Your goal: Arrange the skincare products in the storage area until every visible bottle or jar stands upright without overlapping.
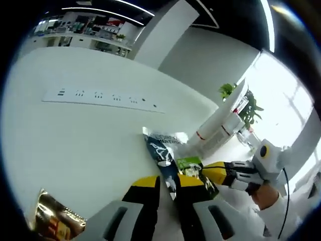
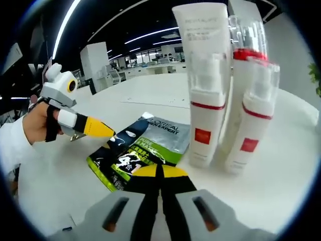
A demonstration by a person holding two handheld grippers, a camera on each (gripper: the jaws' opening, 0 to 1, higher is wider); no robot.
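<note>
Sachets [image 2: 145, 150] flat on table [image 2: 281, 170], both grippers [image 1: 168, 188] [image 2: 160, 173] clamped on them, bottles [image 2: 220, 115] upright at 2 o'clock.

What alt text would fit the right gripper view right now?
Three white pump bottles with red bands stand upright, close together, on a white table, a white tube behind them. To their left lie flat sachets, with the right hand-held gripper closed just before them and the left hand-held gripper reaching in from the left.
</note>
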